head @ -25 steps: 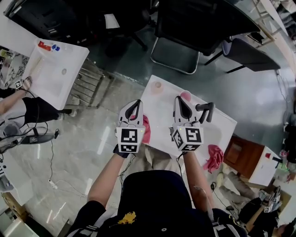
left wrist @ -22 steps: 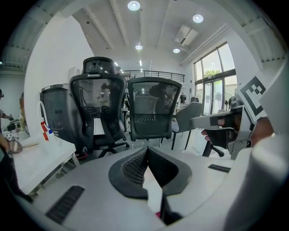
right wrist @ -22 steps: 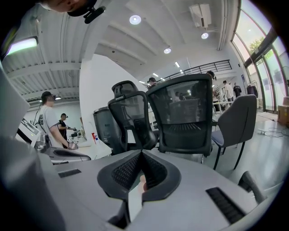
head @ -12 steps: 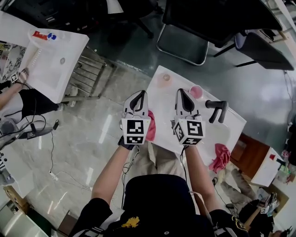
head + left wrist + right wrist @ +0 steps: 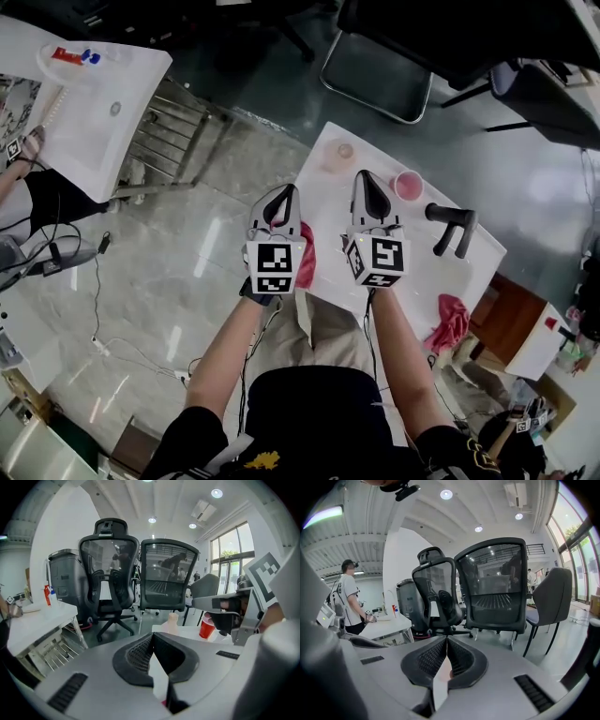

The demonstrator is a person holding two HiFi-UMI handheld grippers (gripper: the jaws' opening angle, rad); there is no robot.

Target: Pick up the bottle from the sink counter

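A small pale peach bottle (image 5: 344, 152) stands at the far corner of the white sink counter (image 5: 427, 274); the left gripper view shows the bottle (image 5: 173, 623) ahead and slightly right of the jaws. My left gripper (image 5: 287, 194) hovers over the counter's left edge, shut with nothing in it (image 5: 152, 638). My right gripper (image 5: 365, 180) is held over the counter, just short of the bottle and to its right, shut and empty (image 5: 446, 641). The bottle is not clear in the right gripper view.
A red cup (image 5: 408, 185) and a black faucet (image 5: 452, 226) stand right of the bottle. One pink cloth (image 5: 306, 260) lies under my left gripper, another (image 5: 448, 320) hangs at the counter's right. Office chairs (image 5: 168, 576) stand beyond. A second white counter (image 5: 94, 112) is at left.
Both grippers have edged forward over the counter toward the bottle, and the head view has shifted with them. Both stayed shut.
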